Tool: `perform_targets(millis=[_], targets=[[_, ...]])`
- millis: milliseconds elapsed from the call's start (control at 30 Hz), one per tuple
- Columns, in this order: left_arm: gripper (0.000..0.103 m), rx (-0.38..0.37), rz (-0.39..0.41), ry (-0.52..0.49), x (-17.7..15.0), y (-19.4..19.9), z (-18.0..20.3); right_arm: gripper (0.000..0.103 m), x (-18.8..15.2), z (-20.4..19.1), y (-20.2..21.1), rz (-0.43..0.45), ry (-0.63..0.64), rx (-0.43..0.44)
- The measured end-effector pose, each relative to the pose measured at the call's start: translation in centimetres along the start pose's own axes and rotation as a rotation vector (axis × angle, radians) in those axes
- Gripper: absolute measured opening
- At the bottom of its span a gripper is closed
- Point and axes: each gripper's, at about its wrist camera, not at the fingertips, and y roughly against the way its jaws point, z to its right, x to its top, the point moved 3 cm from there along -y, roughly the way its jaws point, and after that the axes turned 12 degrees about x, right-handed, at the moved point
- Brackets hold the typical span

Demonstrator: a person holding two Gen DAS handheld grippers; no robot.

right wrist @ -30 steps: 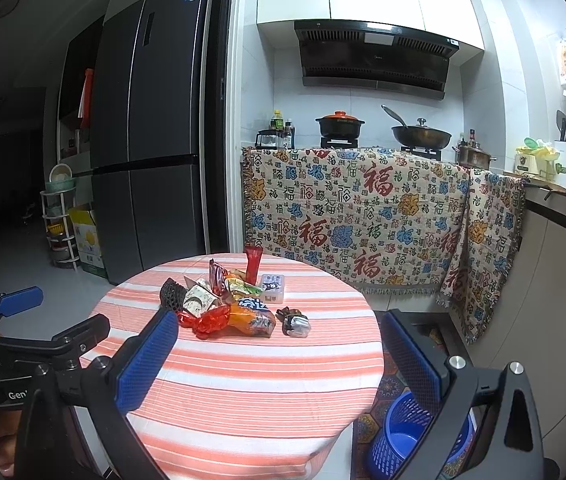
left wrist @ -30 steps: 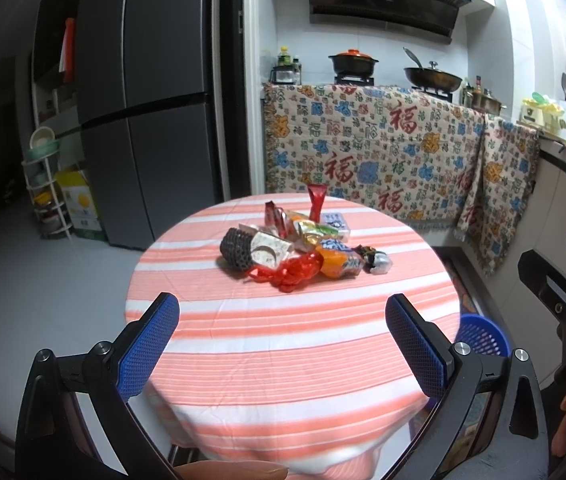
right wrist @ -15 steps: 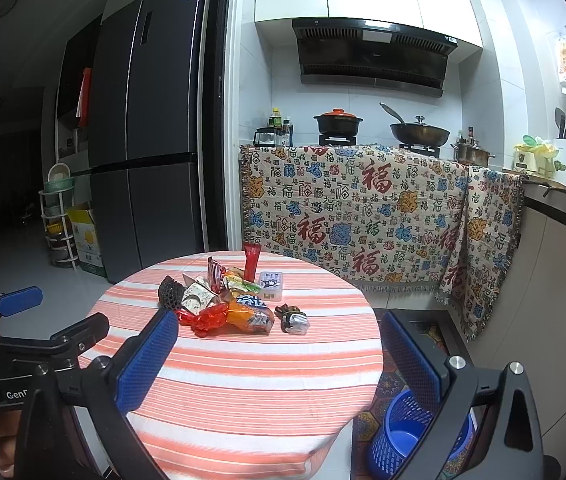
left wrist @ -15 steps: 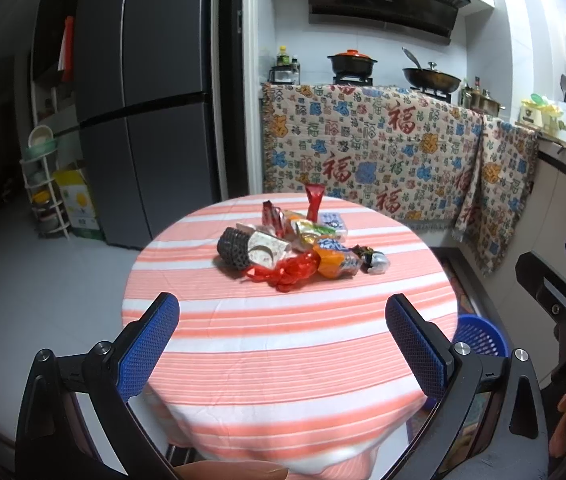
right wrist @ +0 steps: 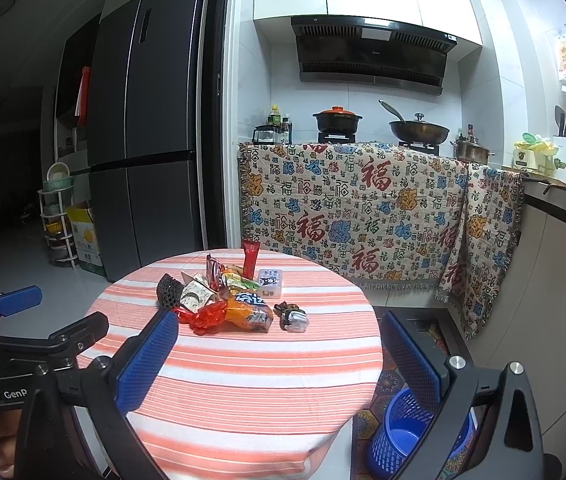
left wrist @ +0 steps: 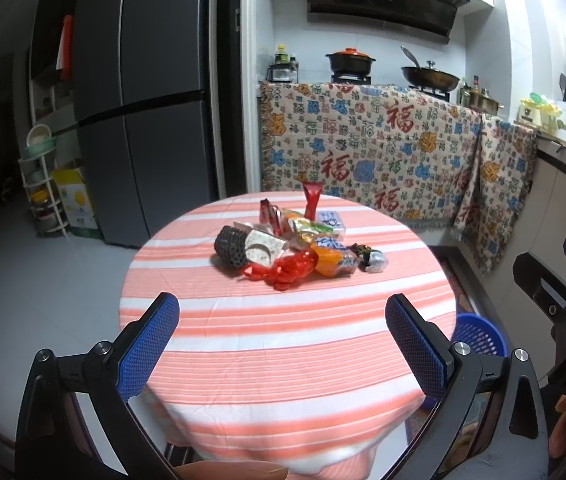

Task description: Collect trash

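A pile of trash [left wrist: 289,242] lies mid-table on a round table with an orange-and-white striped cloth [left wrist: 283,344]: a black mesh sleeve [left wrist: 230,246], a red crinkled wrapper [left wrist: 285,271], an orange snack bag [left wrist: 329,258], a red tube [left wrist: 311,198] and other wrappers. It also shows in the right wrist view [right wrist: 231,300]. My left gripper [left wrist: 283,344] is open and empty, short of the table's near edge. My right gripper [right wrist: 279,356] is open and empty, to the right of the left one. A blue basket [right wrist: 407,440] stands on the floor right of the table.
A dark fridge [left wrist: 151,100] stands at the back left with a white rack [left wrist: 43,184] and a yellow box beside it. A counter draped with a patterned cloth [left wrist: 383,156] carries pots behind the table. A cabinet [right wrist: 555,300] runs along the right.
Both grippers have drifted slightly back and up from the table; the pile looks a little smaller and higher in both views. Both stay open.
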Motion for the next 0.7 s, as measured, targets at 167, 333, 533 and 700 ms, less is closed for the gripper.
perform_targets(millis=[167,333,533,700], targets=[[0.103,-0.001,-0.002,0.001,-0.05,-0.04,0.03,0.103,0.04,0.08,0.00,0.001,-0.008,-0.004],[0.103,-0.002,-0.002,0.001,-0.02,-0.06,0.05,0.103,0.08,0.14,0.00,0.003,-0.011,-0.005],[0.103,-0.002,-0.004,0.003,-0.19,-0.04,0.22,0.103,0.00,0.22,-0.08,-0.001,-0.016,-0.007],[0.103,-0.002,-0.003,0.004,-0.21,-0.06,0.37,0.103,-0.03,0.30,-0.11,-0.001,-0.018,-0.008]])
